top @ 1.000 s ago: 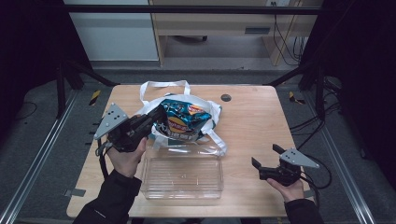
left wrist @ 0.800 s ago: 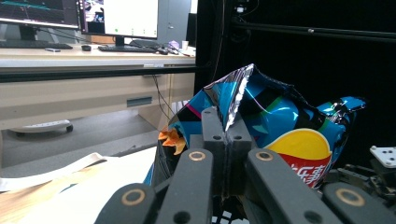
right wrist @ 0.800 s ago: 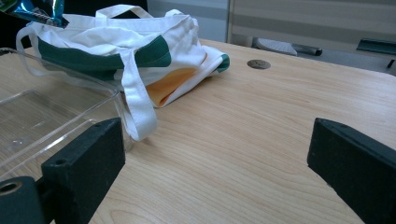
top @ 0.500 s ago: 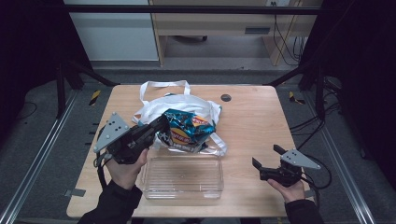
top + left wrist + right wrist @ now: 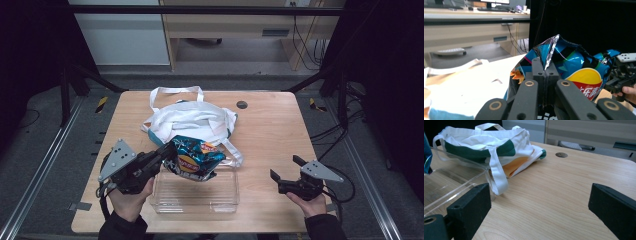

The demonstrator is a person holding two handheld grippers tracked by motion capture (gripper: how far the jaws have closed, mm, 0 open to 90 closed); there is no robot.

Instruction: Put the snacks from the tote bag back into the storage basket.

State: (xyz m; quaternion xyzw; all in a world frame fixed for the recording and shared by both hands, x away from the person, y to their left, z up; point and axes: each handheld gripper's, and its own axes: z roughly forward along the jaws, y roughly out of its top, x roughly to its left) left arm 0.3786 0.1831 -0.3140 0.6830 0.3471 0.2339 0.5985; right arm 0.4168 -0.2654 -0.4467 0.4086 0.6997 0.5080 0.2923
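Chip bag (image 5: 192, 159): pinched at its crimped edge by the left claw (image 5: 167, 151), held over the clear tray (image 5: 196, 199) at the near desk (image 5: 280, 125) edge. Right claw (image 5: 286, 173): spread, empty, right of the tray. Tote (image 5: 192, 120): beyond the bag, lying flat.

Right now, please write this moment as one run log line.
left gripper: shut on chip bag | bag above clear tray | right gripper: open, idle

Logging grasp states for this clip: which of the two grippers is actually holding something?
The left gripper: its jaws are shut on the crimped edge of the blue chip bag. The right gripper sits open on the table, holding nothing.
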